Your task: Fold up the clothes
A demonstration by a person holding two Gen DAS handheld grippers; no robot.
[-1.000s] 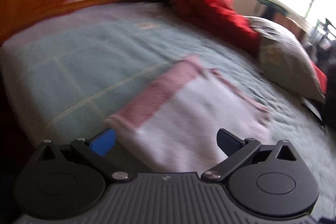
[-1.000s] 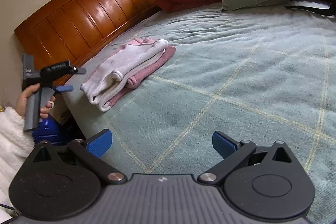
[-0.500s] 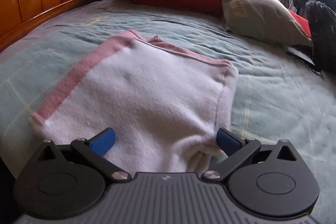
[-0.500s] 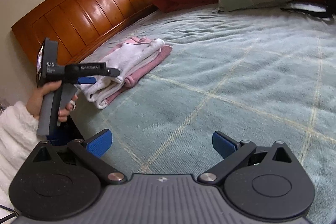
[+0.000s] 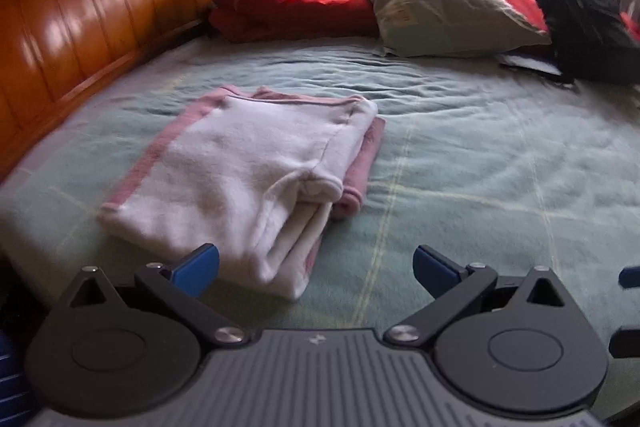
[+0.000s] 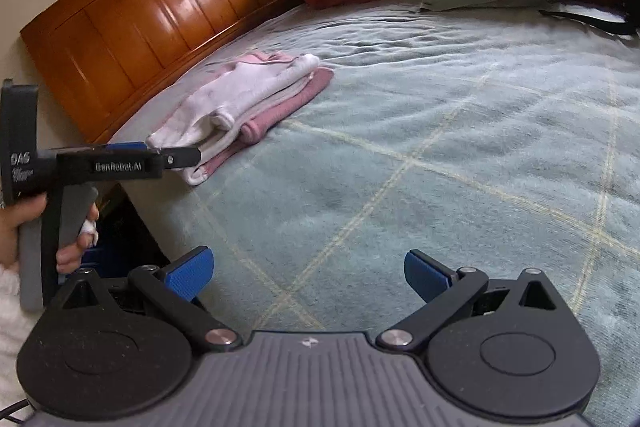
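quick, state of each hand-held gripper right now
Left hand-held gripper: open, holding nothing, near the folded garment.
Right hand-held gripper: open, holding nothing, over the bed cover.

In the right wrist view, the left gripper (image 6: 176,157), held off to the left of the viewing claw, carried "GenRobot.AI" in pale letters along the side of its black body; its upright rear plate bore "DAS" above a smaller second line too blurred to read. No other writing was legible
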